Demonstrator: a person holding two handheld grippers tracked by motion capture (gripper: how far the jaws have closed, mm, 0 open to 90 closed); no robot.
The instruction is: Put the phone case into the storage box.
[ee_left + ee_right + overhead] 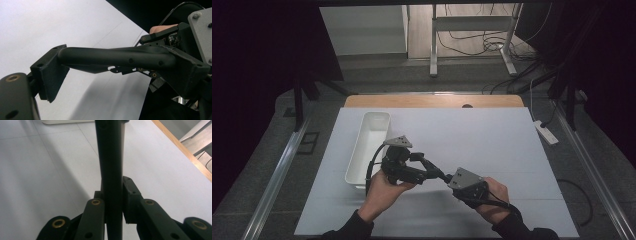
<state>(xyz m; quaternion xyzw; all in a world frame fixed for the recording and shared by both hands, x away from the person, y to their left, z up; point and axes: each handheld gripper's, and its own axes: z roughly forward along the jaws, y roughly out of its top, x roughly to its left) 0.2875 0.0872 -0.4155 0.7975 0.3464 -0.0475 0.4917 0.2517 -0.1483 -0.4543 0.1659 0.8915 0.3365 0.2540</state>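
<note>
left gripper [432, 167] jaws spread, one arm clamped between right gripper [446, 177] jaws; both hands low

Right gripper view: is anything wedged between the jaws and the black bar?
Nothing visible. The black bar runs straight up between the jaws of the right gripper, and the pads sit directly against its sides, above the white table.

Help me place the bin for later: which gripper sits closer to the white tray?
Left. The left gripper hangs just right of the white tray, beside its near end; the right gripper is farther right, toward the table's near edge.
</note>
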